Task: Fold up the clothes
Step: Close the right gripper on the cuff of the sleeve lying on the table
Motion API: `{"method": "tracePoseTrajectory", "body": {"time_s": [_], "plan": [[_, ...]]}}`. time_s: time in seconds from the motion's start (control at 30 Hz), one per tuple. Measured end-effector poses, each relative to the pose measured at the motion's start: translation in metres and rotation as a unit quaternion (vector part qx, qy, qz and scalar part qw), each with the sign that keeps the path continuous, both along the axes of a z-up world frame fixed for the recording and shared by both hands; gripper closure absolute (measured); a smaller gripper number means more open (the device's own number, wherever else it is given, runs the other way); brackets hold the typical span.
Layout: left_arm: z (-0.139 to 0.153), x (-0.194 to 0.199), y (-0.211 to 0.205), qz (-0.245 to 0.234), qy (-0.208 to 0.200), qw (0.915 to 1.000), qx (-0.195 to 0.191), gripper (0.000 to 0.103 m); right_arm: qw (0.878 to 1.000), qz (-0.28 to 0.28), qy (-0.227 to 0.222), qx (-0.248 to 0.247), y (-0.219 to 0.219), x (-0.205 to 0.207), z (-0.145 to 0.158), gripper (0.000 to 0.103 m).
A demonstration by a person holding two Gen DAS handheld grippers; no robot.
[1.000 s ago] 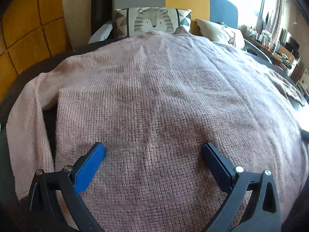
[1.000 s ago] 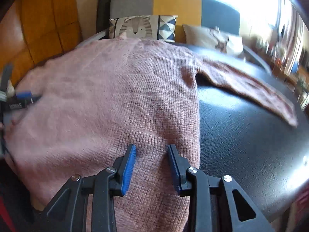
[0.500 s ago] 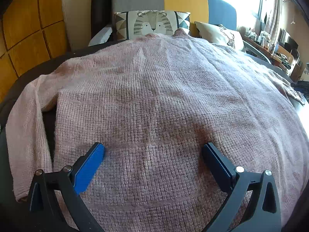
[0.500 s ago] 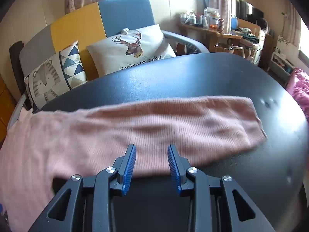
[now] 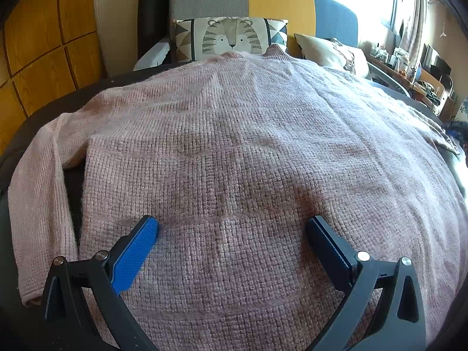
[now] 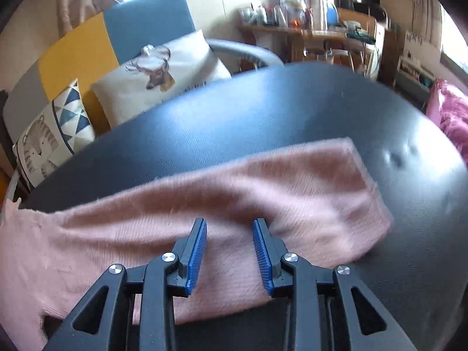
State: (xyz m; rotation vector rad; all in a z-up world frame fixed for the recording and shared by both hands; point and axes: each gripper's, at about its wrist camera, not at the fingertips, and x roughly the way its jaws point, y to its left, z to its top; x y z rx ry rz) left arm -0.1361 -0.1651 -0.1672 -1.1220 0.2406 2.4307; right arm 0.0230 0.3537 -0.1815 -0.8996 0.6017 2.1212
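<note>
While the right gripper [image 6: 229, 235] hangs over the outstretched sleeve [image 6: 263, 199] with its blue pads parted a moderate way and nothing pinched between them, the step in hand looks to me like taking that sleeve so it can be folded in over the body. The cloth lies under the gap, apparently not gripped; the view is smeared, so contact at the tips I cannot tell. The sleeve runs out flat toward the right edge of the dark table [image 6: 263, 117], its cuff end stopping short of that edge. To do this well I would bring the pads down nearer the cuff than the shoulder, catch both layers of the knit, and close only once the fabric sits properly between them; a loose fuzzy knit like this will likely stretch if dragged, so lift it clear before carrying it across.

The left gripper [image 5: 232, 228] is spread wide and empty above the lower middle of the pink sweater [image 5: 234, 134], which lies flat, its collar at the table's far edge near the tiger cushion [image 5: 231, 39]. The other sleeve lies bent down along the table's left edge. That gripper could press the body down to hold it in place during the fold
</note>
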Motion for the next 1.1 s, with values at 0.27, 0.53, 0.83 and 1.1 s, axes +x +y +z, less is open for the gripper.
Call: {"method": "tracePoseTrajectory", "body": {"time_s": [0.27,0.53,0.83,1.1], "plan": [[0.001,0.001,0.0,0.0,-0.001,1.0,0.0,0.0,0.997,0.068,-0.03,0.006,0.008,-0.043,-0.017,0.074],[0.0,-0.002,-0.002,-0.002,0.001,1.0,0.001,0.0,1.0,0.006,-0.029,0.006,0.067,-0.015,-0.022,0.077],[-0.001,-0.004,-0.007,-0.004,0.0,1.0,0.003,0.0,0.994,-0.062,0.088,-0.032,0.086,0.037,-0.001,0.072],[0.001,-0.003,-0.005,-0.003,-0.001,1.0,0.002,0.0,0.994,-0.104,-0.027,-0.028,0.091,0.075,-0.02,0.074]]}}
